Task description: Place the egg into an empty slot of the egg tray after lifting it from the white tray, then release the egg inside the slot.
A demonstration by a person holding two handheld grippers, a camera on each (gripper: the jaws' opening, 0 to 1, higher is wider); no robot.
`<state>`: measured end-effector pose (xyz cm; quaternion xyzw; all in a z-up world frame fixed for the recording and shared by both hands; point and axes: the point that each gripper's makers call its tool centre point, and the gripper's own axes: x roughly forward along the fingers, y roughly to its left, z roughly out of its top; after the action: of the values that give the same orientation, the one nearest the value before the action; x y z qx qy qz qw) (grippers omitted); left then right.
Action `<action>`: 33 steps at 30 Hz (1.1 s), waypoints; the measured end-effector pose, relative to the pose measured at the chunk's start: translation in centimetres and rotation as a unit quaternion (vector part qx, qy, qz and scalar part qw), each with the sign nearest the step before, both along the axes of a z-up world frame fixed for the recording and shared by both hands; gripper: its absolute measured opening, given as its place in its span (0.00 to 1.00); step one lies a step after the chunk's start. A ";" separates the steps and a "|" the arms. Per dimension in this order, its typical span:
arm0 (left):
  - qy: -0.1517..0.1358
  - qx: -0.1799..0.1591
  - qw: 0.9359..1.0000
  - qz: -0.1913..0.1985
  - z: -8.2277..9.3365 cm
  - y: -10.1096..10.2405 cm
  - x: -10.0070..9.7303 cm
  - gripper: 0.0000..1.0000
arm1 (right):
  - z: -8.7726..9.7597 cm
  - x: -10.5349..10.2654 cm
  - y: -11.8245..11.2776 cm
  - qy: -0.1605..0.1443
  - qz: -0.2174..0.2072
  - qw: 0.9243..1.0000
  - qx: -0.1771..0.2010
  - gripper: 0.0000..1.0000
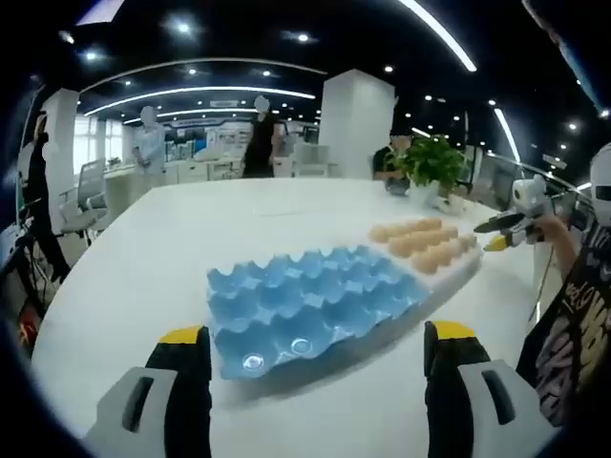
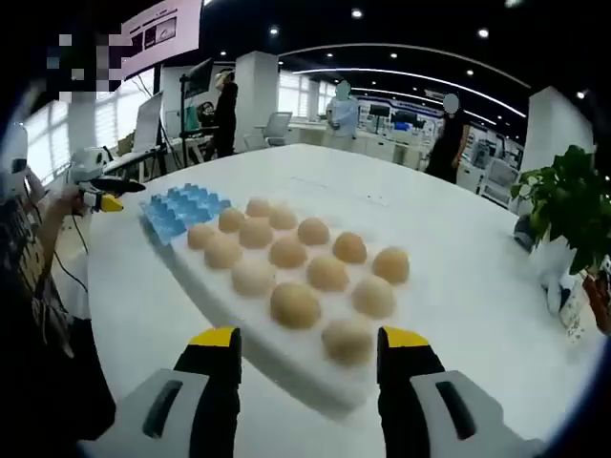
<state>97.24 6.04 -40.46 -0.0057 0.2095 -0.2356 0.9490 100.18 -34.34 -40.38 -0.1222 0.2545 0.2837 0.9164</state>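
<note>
Eggs [image 2: 294,303] filling white tray [image 2: 286,367], blue egg tray [image 1: 305,307] touching beside

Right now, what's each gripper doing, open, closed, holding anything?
Left gripper: open, holding nothing, facing the blue egg tray.
Right gripper: open, holding nothing, in front of the eggs on the white tray.
</note>
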 end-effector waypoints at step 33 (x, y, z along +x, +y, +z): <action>0.019 0.009 1.000 0.012 -0.8 0.8 -0.5 0.95 | -1.0 0.1 -0.2 0.006 -0.014 1.000 -0.003 0.61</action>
<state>96.70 6.86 -41.28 -0.0045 0.2298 -0.2222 0.9475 100.31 -34.54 -41.36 -0.1196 0.2622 0.2710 0.9184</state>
